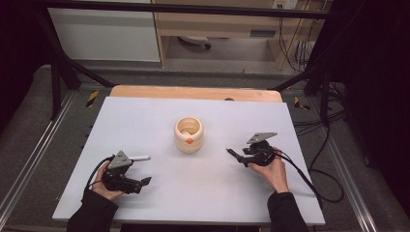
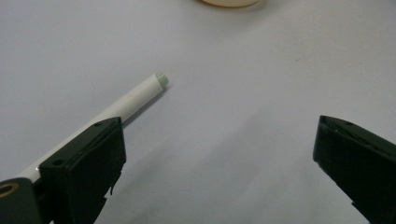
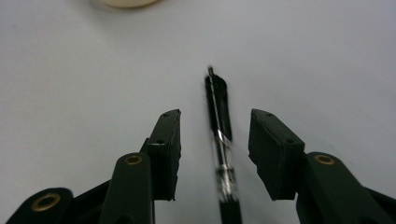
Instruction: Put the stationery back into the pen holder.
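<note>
1. Pale grey covers the tabletop (image 1: pixel 159 193), which sits on a wooden board whose far edge shows beyond it; dark floor and black frame rails run along both sides.
2. Nearest, two dark sleeves come in from the bottom of the high view, each hand holding a gripper low over the tabletop.
3. At the near left, the left gripper (image 1: pixel 145 181) has its jaws spread wide, with bare tabletop between them in the left gripper view.
4. A white pen (image 2: pixel 135 95) lies flat on the tabletop, just outside this gripper's left jaw in the left gripper view; its near part runs behind that jaw, and its grey-tipped end points away toward the middle of the tabletop. In the high view it shows as a short white bar (image 1: pixel 139 158) just beyond the gripper's grey plate.
5. At the near right, the right gripper (image 3: pixel 215 140) is also spread, with a gap on either side of what lies between the jaws.
6. A black pen (image 3: pixel 219 121) lies between those jaws, touching neither, its tip pointing away from the hand. In the high view its tip (image 1: pixel 232 153) sticks out to the left of the gripper.
7. Farther off, near the middle of the tabletop, stands a cream-coloured cup (image 1: pixel 188 134), upright and open at the top, with a small orange mark on its near side. It is well apart from both pens.
8. Beyond the tabletop are a white cabinet, a wooden shelf unit and hanging cables.
</note>
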Demonstrator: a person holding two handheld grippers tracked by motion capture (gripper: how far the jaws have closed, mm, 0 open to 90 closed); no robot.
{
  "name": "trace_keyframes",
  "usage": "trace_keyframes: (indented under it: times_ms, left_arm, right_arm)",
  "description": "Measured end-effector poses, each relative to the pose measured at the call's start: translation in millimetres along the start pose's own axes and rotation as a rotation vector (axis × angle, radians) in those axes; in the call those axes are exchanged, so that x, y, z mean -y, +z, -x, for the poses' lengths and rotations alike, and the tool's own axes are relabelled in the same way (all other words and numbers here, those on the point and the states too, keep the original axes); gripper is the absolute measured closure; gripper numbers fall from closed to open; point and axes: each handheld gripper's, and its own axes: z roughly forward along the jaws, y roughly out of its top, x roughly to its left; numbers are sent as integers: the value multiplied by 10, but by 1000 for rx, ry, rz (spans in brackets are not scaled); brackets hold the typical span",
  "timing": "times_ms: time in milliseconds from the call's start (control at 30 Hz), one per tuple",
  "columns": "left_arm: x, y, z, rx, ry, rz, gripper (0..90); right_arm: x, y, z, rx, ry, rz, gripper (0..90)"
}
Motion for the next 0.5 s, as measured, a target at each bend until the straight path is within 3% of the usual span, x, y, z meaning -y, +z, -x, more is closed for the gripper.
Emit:
trace_keyframes:
  times_ms: [233,500]
  left_arm:
    - [-1,11,6,3,-1,-4,26]
    - [-2,8,5,4,-1,-4,26]
  right_arm:
    - [293,-96,108,-26,20,-44,581]
    - [352,-95,118,-50,-11,-66,741]
